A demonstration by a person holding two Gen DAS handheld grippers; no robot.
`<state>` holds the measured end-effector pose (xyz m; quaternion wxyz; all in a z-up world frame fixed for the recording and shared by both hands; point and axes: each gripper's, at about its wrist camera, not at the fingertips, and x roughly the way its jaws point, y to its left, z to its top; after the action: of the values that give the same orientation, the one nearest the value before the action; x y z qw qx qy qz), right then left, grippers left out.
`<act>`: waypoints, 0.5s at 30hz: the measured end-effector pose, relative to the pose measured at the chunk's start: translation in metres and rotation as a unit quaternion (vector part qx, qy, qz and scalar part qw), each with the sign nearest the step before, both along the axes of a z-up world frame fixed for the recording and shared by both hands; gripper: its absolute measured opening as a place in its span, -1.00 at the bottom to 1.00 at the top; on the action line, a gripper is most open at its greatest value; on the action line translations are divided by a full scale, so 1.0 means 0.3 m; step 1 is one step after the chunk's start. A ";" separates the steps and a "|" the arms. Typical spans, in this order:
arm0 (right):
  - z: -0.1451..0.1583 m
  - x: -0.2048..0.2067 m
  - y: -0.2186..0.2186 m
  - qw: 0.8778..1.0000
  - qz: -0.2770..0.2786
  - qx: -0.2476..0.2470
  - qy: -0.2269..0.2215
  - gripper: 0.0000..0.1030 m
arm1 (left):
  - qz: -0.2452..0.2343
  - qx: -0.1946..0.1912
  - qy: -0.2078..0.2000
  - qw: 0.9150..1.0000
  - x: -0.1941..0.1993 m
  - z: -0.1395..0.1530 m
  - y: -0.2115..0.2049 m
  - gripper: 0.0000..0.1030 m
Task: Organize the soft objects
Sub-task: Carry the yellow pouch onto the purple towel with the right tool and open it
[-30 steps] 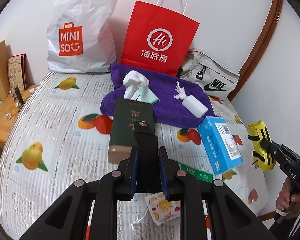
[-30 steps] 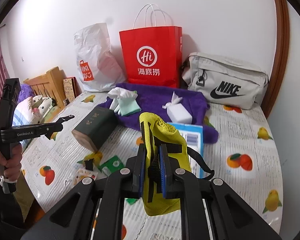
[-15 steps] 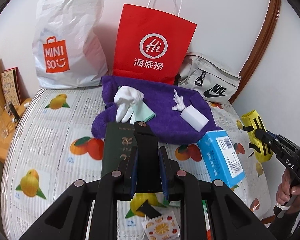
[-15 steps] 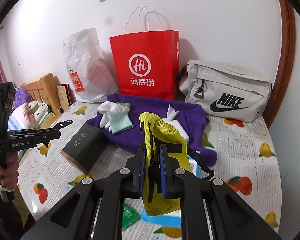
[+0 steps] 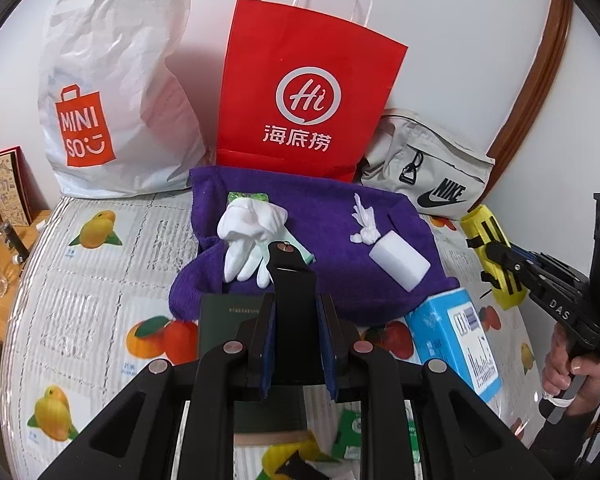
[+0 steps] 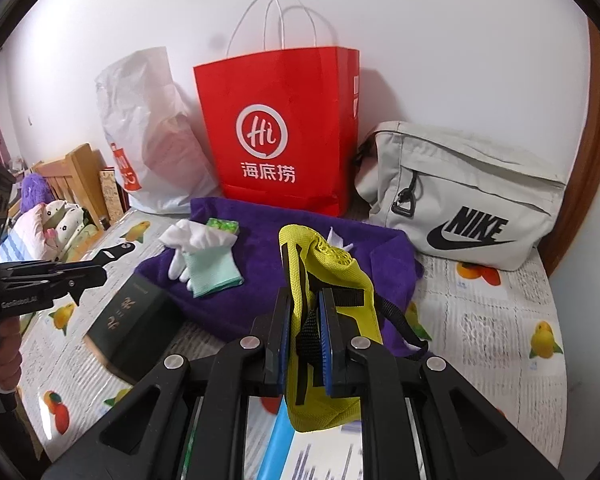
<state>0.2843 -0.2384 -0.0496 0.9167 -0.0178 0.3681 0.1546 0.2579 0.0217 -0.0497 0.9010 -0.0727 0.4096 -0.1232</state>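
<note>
My left gripper (image 5: 296,312) is shut on a flat black strap-like piece (image 5: 290,268) and holds it above the bed. My right gripper (image 6: 305,320) is shut on a yellow mesh pouch with black straps (image 6: 332,280); the pouch also shows in the left wrist view (image 5: 494,256). A purple towel (image 5: 324,216) lies in front of the bags. On it lie white gloves (image 5: 248,232), a mint cloth (image 6: 212,268) and a white tissue pack (image 5: 398,260).
A red paper bag (image 5: 308,92), a white Miniso bag (image 5: 112,92) and a grey Nike bag (image 6: 468,196) stand against the wall. A dark green box (image 6: 132,320) and a blue box (image 5: 460,340) lie on the fruit-print bed cover. A wooden headboard (image 6: 72,176) is at left.
Both grippers have moved forward toward the bags at the wall; the towel and bags look closer. Both grips are unchanged.
</note>
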 end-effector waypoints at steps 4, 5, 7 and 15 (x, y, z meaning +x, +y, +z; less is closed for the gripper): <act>-0.024 0.074 0.014 1.000 0.002 -0.008 0.011 -0.75 | -0.001 -0.001 0.015 1.000 0.060 -0.020 -0.005 -0.63; -0.030 0.089 0.018 1.000 0.003 -0.011 0.013 -0.75 | -0.004 -0.002 0.017 1.000 0.072 -0.023 -0.008 -0.63; -0.040 0.126 0.026 1.000 0.001 -0.017 0.017 -0.75 | -0.008 -0.001 0.020 1.000 0.096 -0.028 -0.013 -0.63; -0.085 0.250 0.055 0.999 0.008 -0.025 0.026 -0.75 | -0.022 -0.003 0.028 0.999 0.196 -0.049 -0.047 -0.63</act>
<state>0.3592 -0.2218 -0.0750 0.9048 -0.0398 0.3955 0.1529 0.3167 0.0077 -0.0646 0.8861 -0.0699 0.4353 -0.1427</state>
